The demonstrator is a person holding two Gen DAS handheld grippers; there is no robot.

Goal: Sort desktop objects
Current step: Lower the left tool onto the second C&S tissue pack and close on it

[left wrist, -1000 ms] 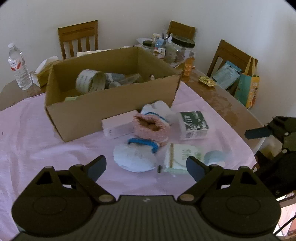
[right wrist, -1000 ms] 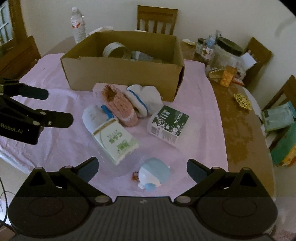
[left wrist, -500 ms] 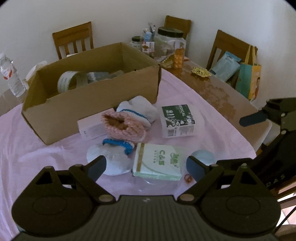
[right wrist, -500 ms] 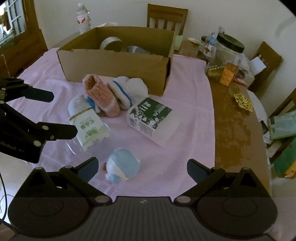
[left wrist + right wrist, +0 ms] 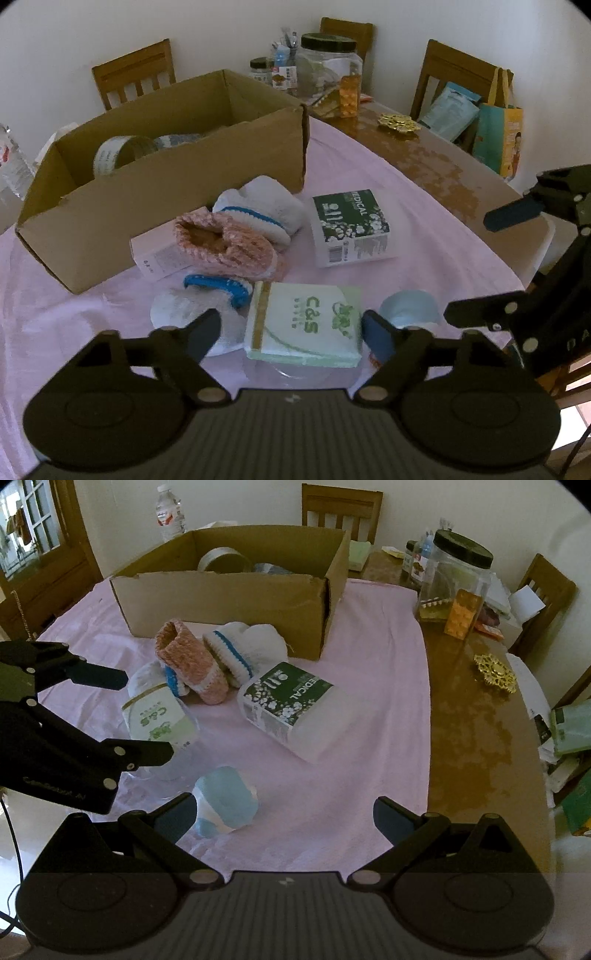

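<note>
We see a brown corrugated box (image 5: 162,192) with its top open, standing on the pink cloth (image 5: 362,709) that drapes the glossy wooden counter (image 5: 476,731). In front of it lies a soft heap: a pink knitted bootie (image 5: 225,245), a white knitted bootie (image 5: 258,210) with a blue stripe, and a white sock (image 5: 177,314) with a blue cuff. A flat, glossy tissue pack (image 5: 306,325), pale green, rests partly on the sock. The left tool (image 5: 290,332) hovers with its fingers spread, the pack lying between them, untouched as far as we can tell. A block-shaped green-and-white medical pack (image 5: 291,705) lies just right of the booties. The right tool (image 5: 284,818) is likewise spread and holds nothing; a small rounded pale-blue item (image 5: 225,801) sits by its left finger, apparently clear of it.
</note>
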